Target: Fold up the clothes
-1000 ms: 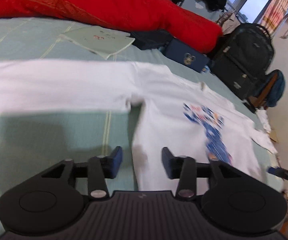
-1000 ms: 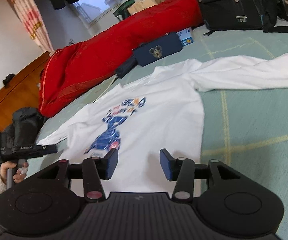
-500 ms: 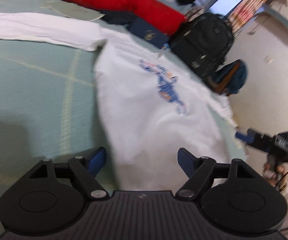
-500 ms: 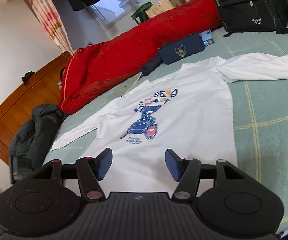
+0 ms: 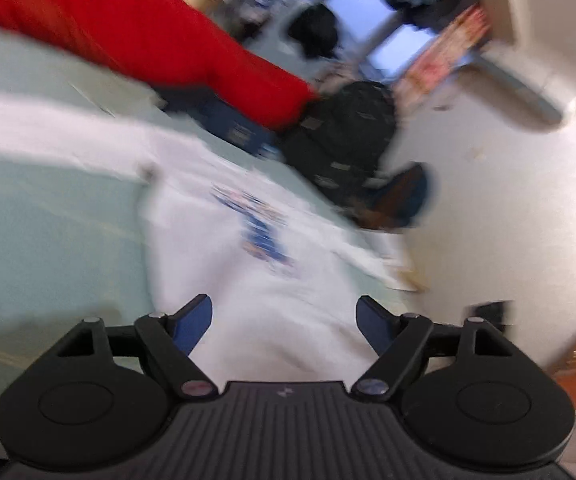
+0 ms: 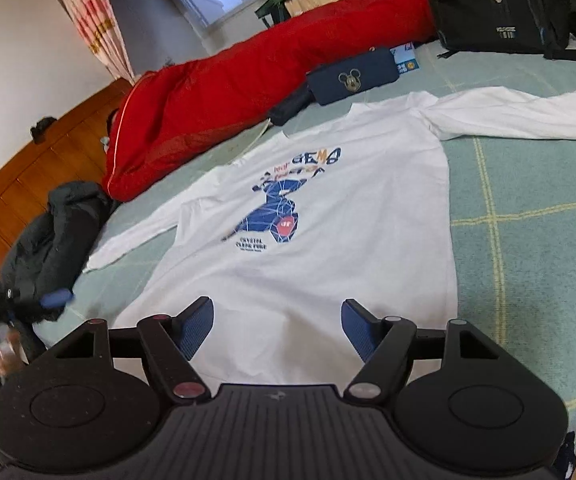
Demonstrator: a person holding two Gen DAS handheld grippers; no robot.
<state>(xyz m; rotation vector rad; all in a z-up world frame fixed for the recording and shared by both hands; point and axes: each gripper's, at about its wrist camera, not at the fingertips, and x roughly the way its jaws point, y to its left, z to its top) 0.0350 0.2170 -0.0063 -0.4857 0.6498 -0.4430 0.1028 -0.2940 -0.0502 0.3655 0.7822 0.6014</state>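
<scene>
**A:** Across the pale green checked bed cover (image 5: 40, 240), in the left wrist view, what is seen of the white long-sleeved shirt with the blue printed figure (image 5: 256, 280)?

**B:** It is seen blurred, spread flat, its hem end under the left gripper (image 5: 284, 318). One sleeve is stretched out sideways from the shirt's shoulder. The jaws are spread wide and nothing is held between them. The wide spread is judged to suit a bite on a cloth edge, though no edge is gripped.

**A:** What else is shown there?

**B:** Beyond the shirt's collar a long red padded quilt (image 5: 136, 28) is laid, with a black backpack (image 5: 340, 136) at its end. Detail is lost to motion blur.

**A:** And in the right wrist view?

**B:** The shirt (image 6: 348, 248) is shown sharply: front up, print readable, both sleeves laid out to either side, no fold visible in it. The right gripper (image 6: 276, 326) is held above the shirt's hem, jaws spread wide, nothing between them. A flat, unfolded lay is judged to fit either a garment spread for folding or one opened out again.

**A:** What is given by this view alone?

**B:** The sleeve on the far side from the backpack (image 6: 504, 4) is seen whole, with a dark jacket heaped (image 6: 52, 236) beside its cuff and a navy pouch with a mouse emblem (image 6: 352, 76) just past the shirt's collar. The left gripper (image 6: 54, 300) is also caught there, off that sleeve's cuff, partly blurred.
</scene>
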